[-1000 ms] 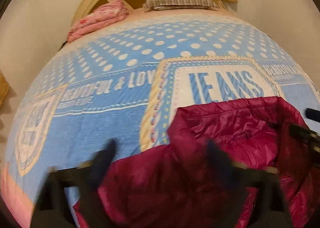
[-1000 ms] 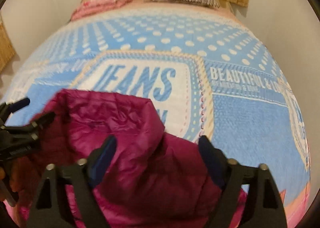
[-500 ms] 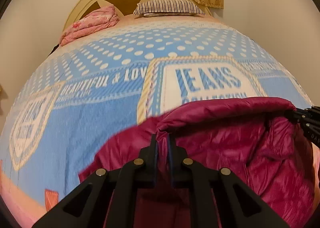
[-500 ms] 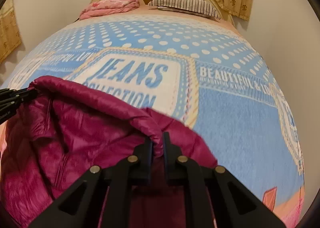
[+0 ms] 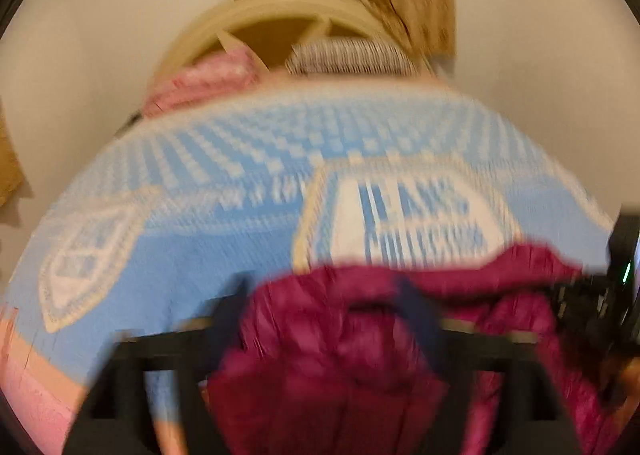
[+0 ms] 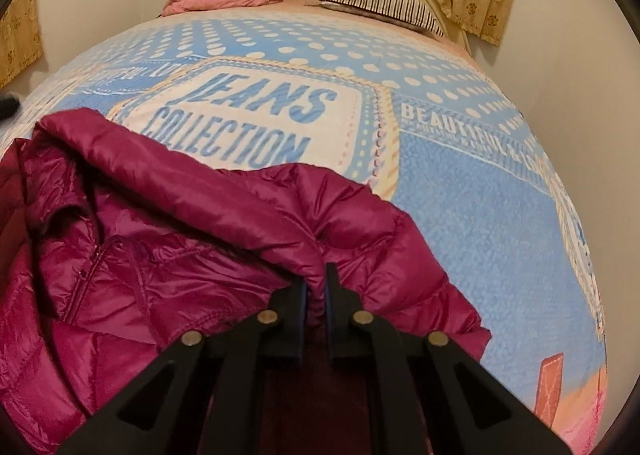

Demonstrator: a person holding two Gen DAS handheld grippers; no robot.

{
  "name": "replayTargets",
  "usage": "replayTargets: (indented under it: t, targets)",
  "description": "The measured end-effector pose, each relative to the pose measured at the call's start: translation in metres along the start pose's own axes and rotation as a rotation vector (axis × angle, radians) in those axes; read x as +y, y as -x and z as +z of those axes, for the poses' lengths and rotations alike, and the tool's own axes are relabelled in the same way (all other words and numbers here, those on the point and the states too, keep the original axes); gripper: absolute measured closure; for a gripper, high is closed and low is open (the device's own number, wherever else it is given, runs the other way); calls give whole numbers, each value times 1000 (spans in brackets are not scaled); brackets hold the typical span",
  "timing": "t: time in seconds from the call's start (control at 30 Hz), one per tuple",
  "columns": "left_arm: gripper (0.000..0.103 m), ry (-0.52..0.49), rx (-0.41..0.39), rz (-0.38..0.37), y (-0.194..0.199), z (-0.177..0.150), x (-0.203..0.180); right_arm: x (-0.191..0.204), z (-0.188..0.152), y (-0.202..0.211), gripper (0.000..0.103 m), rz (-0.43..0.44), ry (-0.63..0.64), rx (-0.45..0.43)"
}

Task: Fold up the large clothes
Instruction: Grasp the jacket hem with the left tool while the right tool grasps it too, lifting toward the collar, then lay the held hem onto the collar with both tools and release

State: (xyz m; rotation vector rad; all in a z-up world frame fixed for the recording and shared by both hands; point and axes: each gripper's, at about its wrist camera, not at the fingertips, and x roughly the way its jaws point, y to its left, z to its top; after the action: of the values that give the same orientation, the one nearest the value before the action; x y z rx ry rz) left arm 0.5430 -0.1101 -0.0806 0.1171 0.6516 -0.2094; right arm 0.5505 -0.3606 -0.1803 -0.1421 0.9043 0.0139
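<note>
Pinching a ridge of the magenta puffer jacket (image 6: pixel 224 223), the right gripper (image 6: pixel 317 287) sat at the lower centre of its frame, jaws clamped tight on the fabric. The jacket lay crumpled across the lower left of the blue "JEANS COLLECTION" blanket (image 6: pixel 472 223) — zipper showing at left. In the blurred left view, the left gripper (image 5: pixel 324 307) was opening, its fingers spread wide; jacket fabric appeared to bulge between them, seemingly unpressed — a striped pillow (image 6: pixel 376 3) lay at the top.

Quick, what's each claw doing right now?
Left gripper: opening, pads clear of the magenta puffer jacket.
Right gripper: shut on a fold of the jacket.
</note>
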Motion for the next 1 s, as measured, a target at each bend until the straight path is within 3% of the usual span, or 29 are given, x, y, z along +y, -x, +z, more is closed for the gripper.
replayTargets:
  t: [0.07, 0.17, 0.23, 0.3, 0.4, 0.5, 0.57, 0.7, 0.73, 0.8, 0.87, 1.0]
  targets:
    - [12, 17, -42, 4, 3, 13, -3, 0, -2, -1, 94, 1, 0, -6]
    - [12, 1, -7, 67, -20, 22, -17, 1, -4, -3, 94, 2, 3, -10]
    - [12, -51, 38, 152, -47, 18, -30, 3, -5, -3, 94, 2, 9, -14]
    - [12, -75, 133, 218, -79, 3, -31, 1, -5, -2, 94, 11, 5, -16]
    - [12, -40, 218, 205, -102, -23, -22, -3, -6, 4, 91, 31, -4, -22]
    - [12, -34, 221, 184, -102, -34, -17, -7, -7, 19, 69, 53, 4, -12]
    - [12, -34, 209, 167, -100, -34, -18, -11, -7, 35, 62, 52, 3, -21]
    - [12, -66, 209, 158, -103, -35, -26, -32, 10, 74, 44, 86, -132, -110]
    - [12, -70, 209, 158, -102, -35, -27, -35, 18, 79, 36, 81, -180, -133]
    - [12, -68, 211, 158, -102, -35, -28, -31, 36, 72, 31, 92, -240, -151]
    - [12, -31, 179, 148, -93, -28, -25, -20, 49, 57, 32, 113, -258, -148]
    - [12, 86, 71, 31, -62, 0, -24, 12, 67, 10, 56, 145, -227, -53]
